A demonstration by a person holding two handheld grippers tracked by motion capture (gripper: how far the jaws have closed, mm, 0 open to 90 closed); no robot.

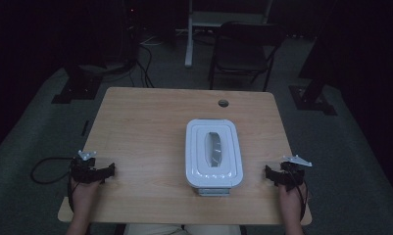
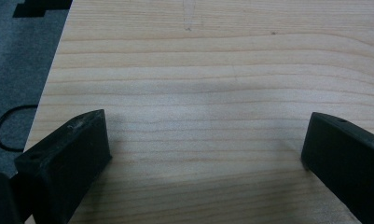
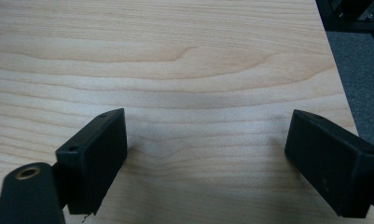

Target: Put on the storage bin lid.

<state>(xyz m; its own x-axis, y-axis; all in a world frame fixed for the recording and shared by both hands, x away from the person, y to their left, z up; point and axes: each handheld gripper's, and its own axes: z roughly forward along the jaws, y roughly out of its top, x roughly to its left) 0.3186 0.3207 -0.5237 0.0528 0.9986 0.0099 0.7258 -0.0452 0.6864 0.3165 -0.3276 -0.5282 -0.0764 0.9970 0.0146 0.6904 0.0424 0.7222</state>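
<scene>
Where grippers rest, container (image 1: 213,153) between.

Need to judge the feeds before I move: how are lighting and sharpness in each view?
High view: dim, surroundings nearly black, yet the white box and table read clearly. Left gripper view: brighter, wood grain sharp, soft shadows beside the left gripper. Right gripper view: likewise for the right gripper; no glare.
</scene>
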